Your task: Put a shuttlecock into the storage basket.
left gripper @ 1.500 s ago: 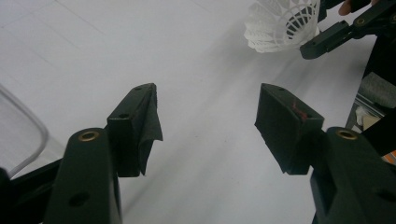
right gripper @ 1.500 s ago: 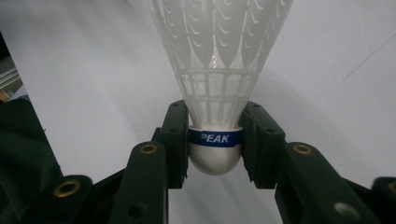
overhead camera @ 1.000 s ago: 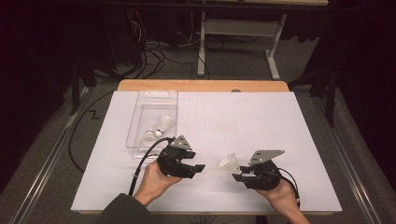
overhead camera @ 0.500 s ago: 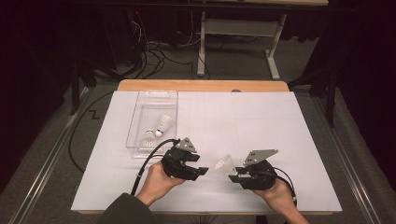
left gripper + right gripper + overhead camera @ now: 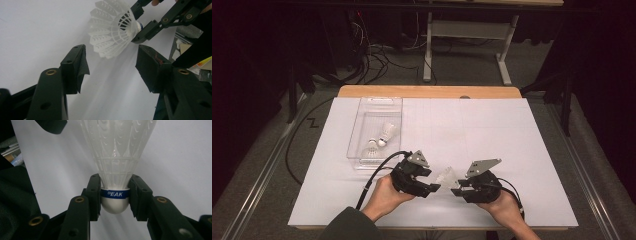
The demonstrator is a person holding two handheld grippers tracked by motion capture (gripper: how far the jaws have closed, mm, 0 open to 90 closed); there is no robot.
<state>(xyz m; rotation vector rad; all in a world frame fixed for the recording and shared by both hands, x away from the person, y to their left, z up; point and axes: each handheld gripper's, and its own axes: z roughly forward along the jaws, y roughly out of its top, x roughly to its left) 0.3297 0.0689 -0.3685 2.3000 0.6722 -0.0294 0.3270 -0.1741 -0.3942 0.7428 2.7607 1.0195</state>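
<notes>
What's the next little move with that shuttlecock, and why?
Probably ease the left tongs forward around the shuttlecock skirt. Their jaws stand open just short of it, while the right tongs clamp its cork base.

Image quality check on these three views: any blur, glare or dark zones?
High view: white table cover is evenly lit, the surroundings nearly black, and the shuttlecock is small and soft. Left gripper view: skirt sharp, with a faint shadow streak on the cover below. Right gripper view: blue band is legible, upper skirt washed out against the bright cover, and near jaws slightly soft.
</notes>
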